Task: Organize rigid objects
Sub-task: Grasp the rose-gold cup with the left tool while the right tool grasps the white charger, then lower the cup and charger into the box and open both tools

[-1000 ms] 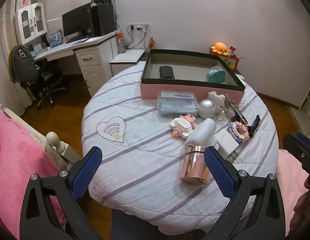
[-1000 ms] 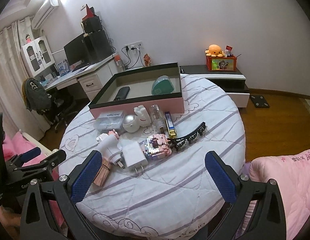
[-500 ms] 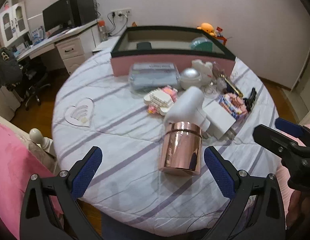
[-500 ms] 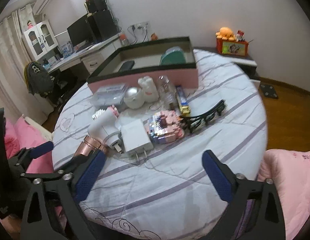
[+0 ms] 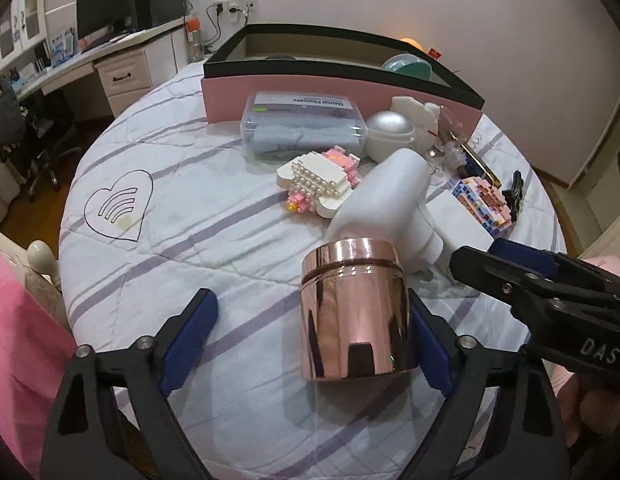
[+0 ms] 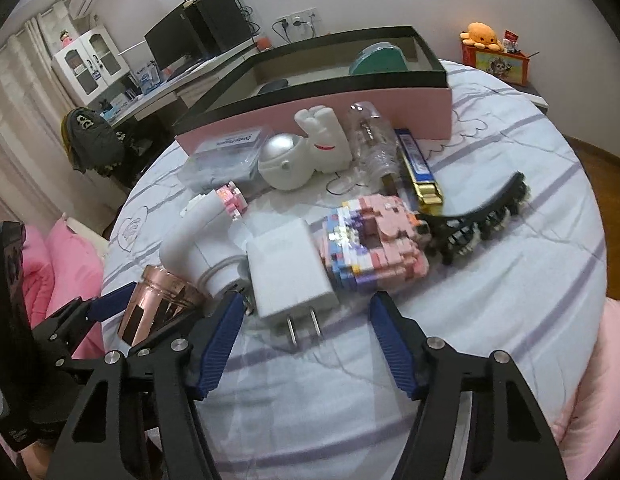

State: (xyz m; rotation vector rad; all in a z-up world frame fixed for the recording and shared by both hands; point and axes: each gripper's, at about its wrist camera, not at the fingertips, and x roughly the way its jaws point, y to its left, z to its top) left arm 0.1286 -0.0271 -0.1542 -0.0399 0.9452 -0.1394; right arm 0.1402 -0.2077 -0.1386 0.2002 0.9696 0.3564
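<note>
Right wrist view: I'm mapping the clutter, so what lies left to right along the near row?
Rose-gold jar → white hair dryer → white charger plug → pink brick model → black hair claw.

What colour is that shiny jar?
Rose gold, mirror-like; the shiny jar shows best in the left wrist view.

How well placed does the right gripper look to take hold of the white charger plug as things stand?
Probably well: the right gripper is open, its fingers either side of the white charger plug, prongs pointing toward it. Only the block figure crowds one side.
</note>
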